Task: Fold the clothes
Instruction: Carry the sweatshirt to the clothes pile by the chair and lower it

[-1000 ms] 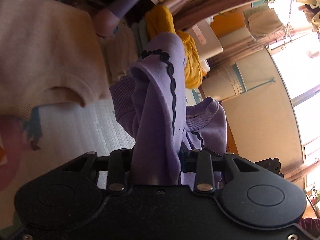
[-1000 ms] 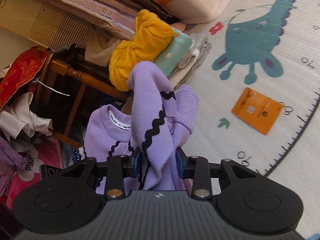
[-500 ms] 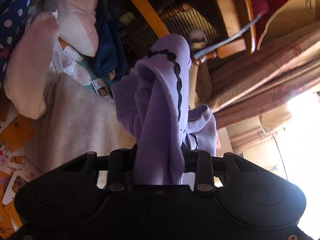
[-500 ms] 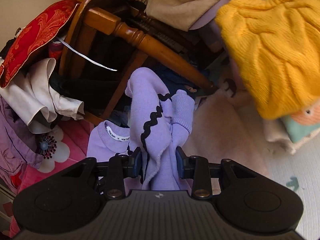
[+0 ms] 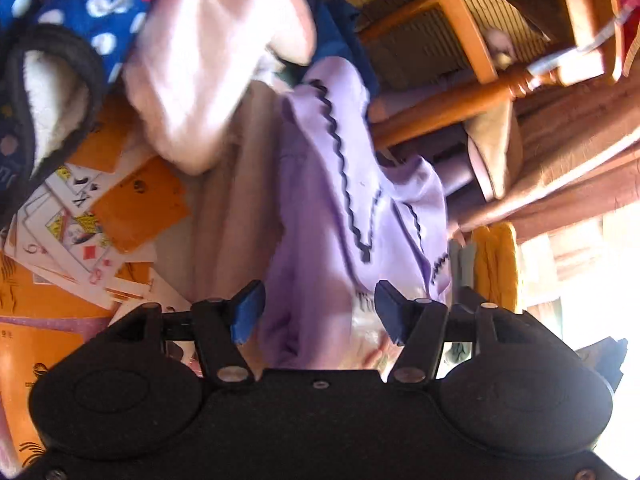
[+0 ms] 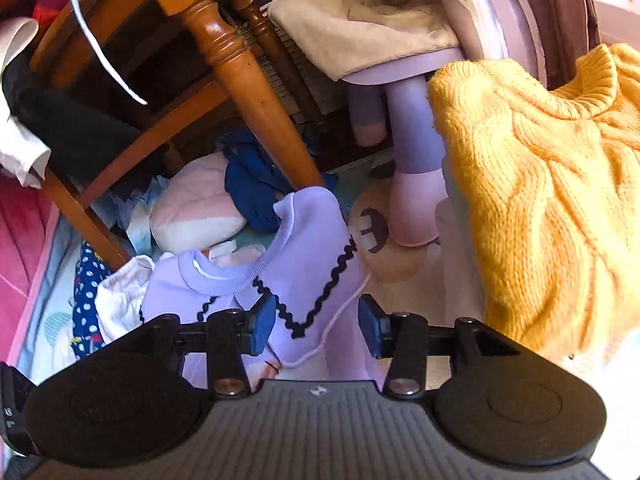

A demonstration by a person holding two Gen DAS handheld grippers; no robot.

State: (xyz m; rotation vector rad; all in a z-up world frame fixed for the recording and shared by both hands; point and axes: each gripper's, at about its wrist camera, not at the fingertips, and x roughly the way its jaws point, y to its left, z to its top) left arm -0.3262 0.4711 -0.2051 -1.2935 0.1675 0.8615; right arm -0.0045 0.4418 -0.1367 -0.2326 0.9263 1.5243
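While both grippers are letting go of the lilac sweatshirt [image 6: 304,264], the release deserves care: the left gripper [image 5: 320,312] has its jaws opening, the blue pads [image 5: 246,312] standing clear of the cloth on either side though the fabric lies between them; the right gripper [image 6: 316,324] is likewise opening, its pads [image 6: 262,322] apart from the folded bundle that runs up toward twelve o'clock; to do this step well, I judge that both hands should draw straight back along their fingers rather than sideways, so the black ric-rac trim [image 6: 324,296] does not catch a pad and drag the fold open; the sweatshirt seems to settle on a pale beige garment [image 5: 232,184] on the floor, at the foot of a wooden chair [image 6: 244,80], whose leg stands at twelve o'clock of the right view; a yellow cable-knit sweater [image 6: 552,200] tops a stack at three o'clock, just beside the landing spot, and ought not to be nudged; playing cards [image 5: 76,216] and orange packets [image 5: 140,208] lie scattered at nine o'clock in the left view; as for containers, no basket, box or drawer shows plainly in either view, so nothing can be said of contents; the clothes lie in loose heaps under the chair.
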